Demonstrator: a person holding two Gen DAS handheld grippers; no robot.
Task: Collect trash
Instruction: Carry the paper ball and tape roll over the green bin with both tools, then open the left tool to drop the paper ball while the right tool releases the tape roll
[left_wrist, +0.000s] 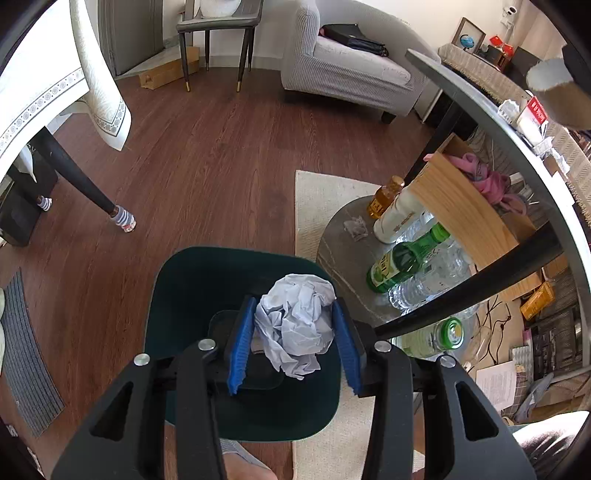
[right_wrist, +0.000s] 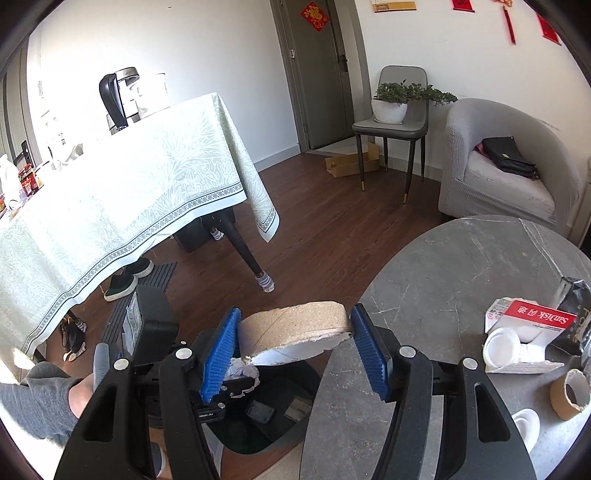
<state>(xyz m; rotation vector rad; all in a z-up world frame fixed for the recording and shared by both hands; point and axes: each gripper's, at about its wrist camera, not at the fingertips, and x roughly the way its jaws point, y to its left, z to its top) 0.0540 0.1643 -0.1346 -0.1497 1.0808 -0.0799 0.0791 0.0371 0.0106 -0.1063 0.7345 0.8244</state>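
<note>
The left gripper (left_wrist: 295, 332) clamps a crumpled paper wad (left_wrist: 297, 323) directly above the dark green bin (left_wrist: 184, 295). The right gripper (right_wrist: 295, 347) grips a cardboard roll (right_wrist: 295, 323) beside and above the bin.

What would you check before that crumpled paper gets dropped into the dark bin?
1. Left gripper holds the crumpled paper: ok.
2. Paper is over the dark green bin: ok.
3. Bin has room: ok, its bottom shows.
4. Right gripper holds the cardboard roll: ok.
5. Roll clear of the left gripper's drop path: cannot tell.
6. Other trash left on the grey table: not ok, packaging remains.
</note>
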